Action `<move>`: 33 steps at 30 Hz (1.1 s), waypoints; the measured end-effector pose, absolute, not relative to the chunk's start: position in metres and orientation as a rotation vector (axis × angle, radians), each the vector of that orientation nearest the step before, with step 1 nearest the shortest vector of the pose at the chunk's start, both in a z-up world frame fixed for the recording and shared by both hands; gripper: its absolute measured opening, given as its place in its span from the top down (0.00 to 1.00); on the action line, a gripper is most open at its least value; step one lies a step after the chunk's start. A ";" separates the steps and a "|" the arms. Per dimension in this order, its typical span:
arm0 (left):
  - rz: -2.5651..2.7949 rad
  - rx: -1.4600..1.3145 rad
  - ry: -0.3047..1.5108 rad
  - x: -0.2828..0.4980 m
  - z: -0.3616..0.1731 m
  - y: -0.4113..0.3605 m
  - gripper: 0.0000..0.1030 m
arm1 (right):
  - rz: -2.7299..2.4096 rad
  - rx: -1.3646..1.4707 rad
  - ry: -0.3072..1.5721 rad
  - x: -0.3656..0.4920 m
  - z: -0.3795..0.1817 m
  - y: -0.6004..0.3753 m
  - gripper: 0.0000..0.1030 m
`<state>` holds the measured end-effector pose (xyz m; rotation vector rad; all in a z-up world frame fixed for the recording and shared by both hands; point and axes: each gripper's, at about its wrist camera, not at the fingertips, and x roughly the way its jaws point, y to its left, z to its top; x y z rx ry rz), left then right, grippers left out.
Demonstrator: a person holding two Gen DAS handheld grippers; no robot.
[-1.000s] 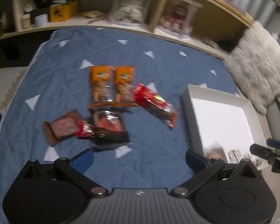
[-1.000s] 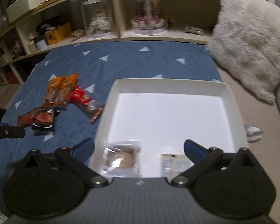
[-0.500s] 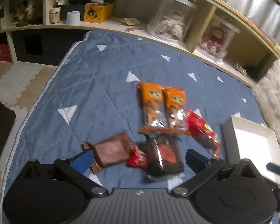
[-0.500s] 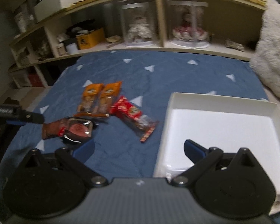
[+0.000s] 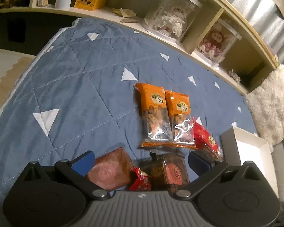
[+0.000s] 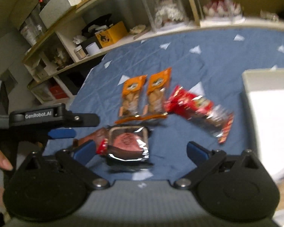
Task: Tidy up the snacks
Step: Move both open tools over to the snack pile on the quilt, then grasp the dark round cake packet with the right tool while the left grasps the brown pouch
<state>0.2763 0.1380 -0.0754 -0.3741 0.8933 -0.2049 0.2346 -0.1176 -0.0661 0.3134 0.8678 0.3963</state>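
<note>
Left wrist view shows five snack packets (image 5: 155, 113) unsorted on the blue bedspread (image 5: 75, 87) at frame centre, the white tray (image 5: 244, 151) at right. Both the left gripper (image 5: 140, 160) and right gripper (image 6: 140, 149) have jaws apart, empty; most sorting remains.

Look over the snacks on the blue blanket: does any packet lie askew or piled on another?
Yes. The two orange packets lie neatly side by side, but the long red packet sits slanted beside them. Nearer, the dark clear-wrapped snack overlaps the brown packet, making an untidy heap. Nothing looks spilled or torn.
</note>
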 end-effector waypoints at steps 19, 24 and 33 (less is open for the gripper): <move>-0.264 -0.483 1.098 0.271 -0.098 0.153 0.00 | 0.404 0.363 0.935 0.254 -0.090 -0.089 0.34; -0.256 -0.437 1.133 0.254 -0.094 0.153 0.00 | 0.383 0.278 0.928 0.243 -0.085 -0.094 0.36; -0.194 -0.057 1.078 0.249 -0.087 0.119 0.09 | 0.349 0.094 0.979 0.216 -0.076 -0.112 0.36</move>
